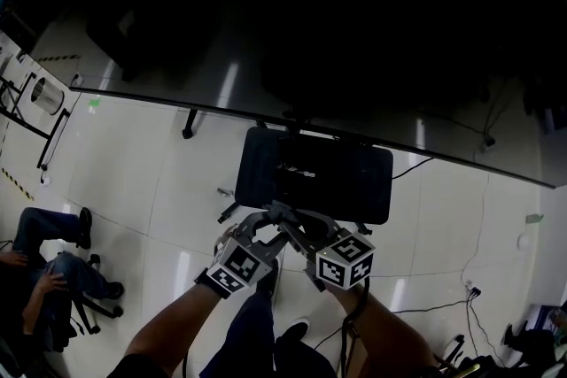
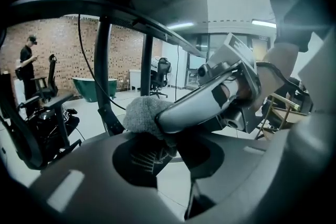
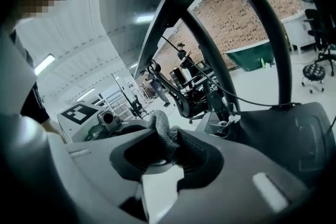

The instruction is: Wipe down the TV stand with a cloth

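A grey cloth [image 2: 143, 113] is bunched where my two grippers meet, in front of the TV stand's black base [image 1: 314, 173]. My right gripper [image 3: 167, 152] is shut on the cloth [image 3: 164, 134], which rises out of its dark pads. In the left gripper view, one finger [image 2: 202, 106] of the right gripper lies across the cloth. My left gripper [image 2: 170, 147] has its pads slightly apart, with the cloth's lower edge at their tips. In the head view the left gripper [image 1: 260, 224] and the right gripper [image 1: 285, 219] touch tips below the large dark TV [image 1: 354, 31].
The stand's black posts [image 3: 210, 23] and base plate [image 3: 286, 131] rise close ahead of the right gripper. A seated person [image 1: 44, 270] is at the left. Cables [image 1: 443, 307] trail over the white floor. Office chairs [image 2: 50, 113] and a standing person [image 2: 26, 60] are further back.
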The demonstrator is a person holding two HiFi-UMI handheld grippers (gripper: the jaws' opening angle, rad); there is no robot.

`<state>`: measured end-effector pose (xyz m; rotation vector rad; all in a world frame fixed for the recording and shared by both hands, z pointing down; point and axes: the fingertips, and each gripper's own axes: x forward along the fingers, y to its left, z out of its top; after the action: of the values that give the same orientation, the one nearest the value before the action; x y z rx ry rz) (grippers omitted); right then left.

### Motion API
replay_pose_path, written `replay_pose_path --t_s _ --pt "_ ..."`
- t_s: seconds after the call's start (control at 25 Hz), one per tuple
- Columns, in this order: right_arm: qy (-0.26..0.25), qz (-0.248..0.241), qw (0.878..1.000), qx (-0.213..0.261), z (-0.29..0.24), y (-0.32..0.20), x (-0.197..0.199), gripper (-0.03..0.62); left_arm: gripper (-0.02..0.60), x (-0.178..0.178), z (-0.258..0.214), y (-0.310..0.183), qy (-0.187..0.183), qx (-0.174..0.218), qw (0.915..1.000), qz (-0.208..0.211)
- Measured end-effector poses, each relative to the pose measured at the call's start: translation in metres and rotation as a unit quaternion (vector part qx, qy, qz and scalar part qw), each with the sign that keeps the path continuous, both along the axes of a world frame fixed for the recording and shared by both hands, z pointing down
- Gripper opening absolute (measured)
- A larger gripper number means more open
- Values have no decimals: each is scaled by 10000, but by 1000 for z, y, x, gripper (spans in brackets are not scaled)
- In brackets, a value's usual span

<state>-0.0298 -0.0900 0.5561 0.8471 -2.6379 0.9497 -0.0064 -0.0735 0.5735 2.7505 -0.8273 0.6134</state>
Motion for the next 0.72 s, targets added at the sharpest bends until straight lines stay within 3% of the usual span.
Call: replay_pose_path --t_s 0.08,0.16,0.52,0.72 --pt "39 69 10000 25 2 -3 2 64 148 1 3 -2 16 -57 10000 54" --pt "58 207 9998 34 4 -9 8 51 175 1 3 -6 35 -68 9999 91" --pt "798 1281 9882 271 31 -78 93 51 225 -16 0 -16 206 -180 9996 49" --pt "1457 1262 9809 251 73 -127 114 51 239 -15 -3 -25 364 -269 9990 -25"
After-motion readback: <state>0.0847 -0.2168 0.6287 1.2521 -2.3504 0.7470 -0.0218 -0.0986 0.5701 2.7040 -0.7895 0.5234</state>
